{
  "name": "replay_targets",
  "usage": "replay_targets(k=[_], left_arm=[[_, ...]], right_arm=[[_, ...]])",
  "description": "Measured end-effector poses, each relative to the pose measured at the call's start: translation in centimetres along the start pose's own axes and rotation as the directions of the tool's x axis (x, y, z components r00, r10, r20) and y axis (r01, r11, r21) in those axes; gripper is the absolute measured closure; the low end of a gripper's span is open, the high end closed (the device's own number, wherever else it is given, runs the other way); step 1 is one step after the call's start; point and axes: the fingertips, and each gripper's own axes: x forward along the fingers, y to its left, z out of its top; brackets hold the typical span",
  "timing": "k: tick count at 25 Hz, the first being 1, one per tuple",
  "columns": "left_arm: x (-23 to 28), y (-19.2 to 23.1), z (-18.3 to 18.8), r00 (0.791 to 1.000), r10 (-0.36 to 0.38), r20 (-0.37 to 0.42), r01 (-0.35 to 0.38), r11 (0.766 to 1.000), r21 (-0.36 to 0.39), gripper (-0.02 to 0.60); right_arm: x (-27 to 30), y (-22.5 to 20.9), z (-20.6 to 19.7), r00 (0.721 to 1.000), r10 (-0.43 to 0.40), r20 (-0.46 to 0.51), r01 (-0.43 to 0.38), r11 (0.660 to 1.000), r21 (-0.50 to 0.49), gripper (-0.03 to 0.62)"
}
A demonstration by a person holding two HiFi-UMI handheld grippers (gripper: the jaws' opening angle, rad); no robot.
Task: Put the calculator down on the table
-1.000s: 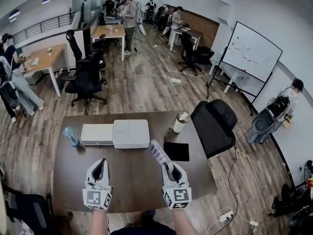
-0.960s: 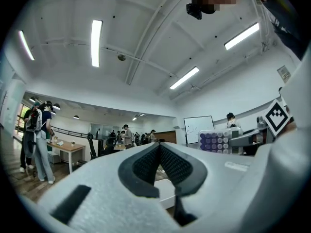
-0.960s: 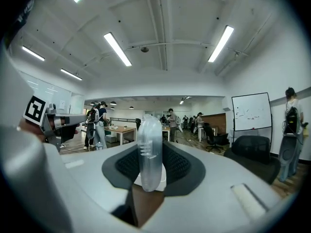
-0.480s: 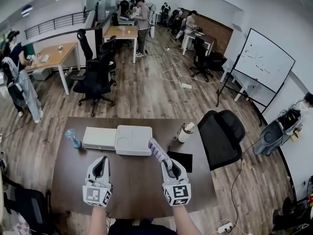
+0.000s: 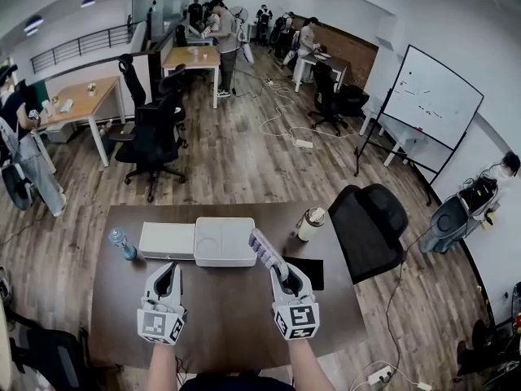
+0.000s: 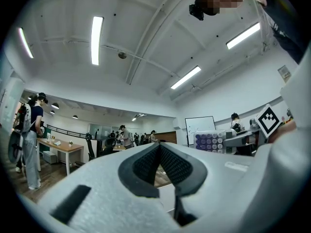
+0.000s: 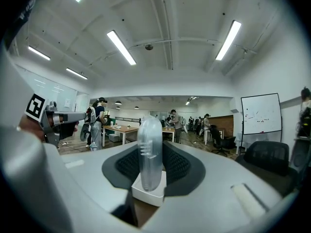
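My right gripper (image 5: 282,274) is shut on the lower end of a pale calculator (image 5: 265,253) with rows of purple keys. It holds the calculator tilted above the brown table (image 5: 228,316), pointing away and to the left. In the right gripper view the calculator (image 7: 149,152) shows edge-on between the pads. The left gripper view catches its keys (image 6: 213,141) at the right. My left gripper (image 5: 168,270) hovers over the table's left half. Its pads (image 6: 167,161) meet at the tip with nothing between them.
Two white boxes (image 5: 167,240) (image 5: 225,241) lie side by side on the table's far half. Left of them stands a blue bottle (image 5: 122,243), and a cup (image 5: 310,223) stands at the far right. A black flat item (image 5: 308,272) lies right of my right gripper. A black office chair (image 5: 370,217) is beside the table.
Both grippers have slid a little across the table, the right one nearer the white box with the calculator still held. The head view has shifted too.
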Motion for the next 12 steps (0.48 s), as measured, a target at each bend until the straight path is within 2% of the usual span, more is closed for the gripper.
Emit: replay_targets(k=[4, 8, 10, 12], left_arm=[[0.4, 0.8, -0.7, 1.000, -0.007, -0.008, 0.007, 1.000, -0.015, 0.586], [0.8, 1.6, -1.1, 1.000, -0.003, -0.003, 0.003, 1.000, -0.025, 0.586], [0.8, 1.9, -1.6, 1.000, 0.003, -0.008, -0.003, 0.999, -0.043, 0.586], [0.7, 1.9, -1.9, 1.000, 0.005, -0.015, -0.006, 0.999, -0.049, 0.586]], right_arm=[[1.2, 1.2, -0.1, 1.000, 0.015, -0.012, -0.015, 1.000, 0.000, 0.477], [2.3, 1.5, -0.7, 0.999, 0.019, -0.035, -0.018, 0.999, 0.050, 0.477], [2.5, 1.8, -1.2, 0.999, 0.040, -0.028, -0.035, 0.988, 0.152, 0.477], [2.6, 1.7, -1.6, 0.998, 0.058, 0.002, -0.056, 0.946, 0.319, 0.477]])
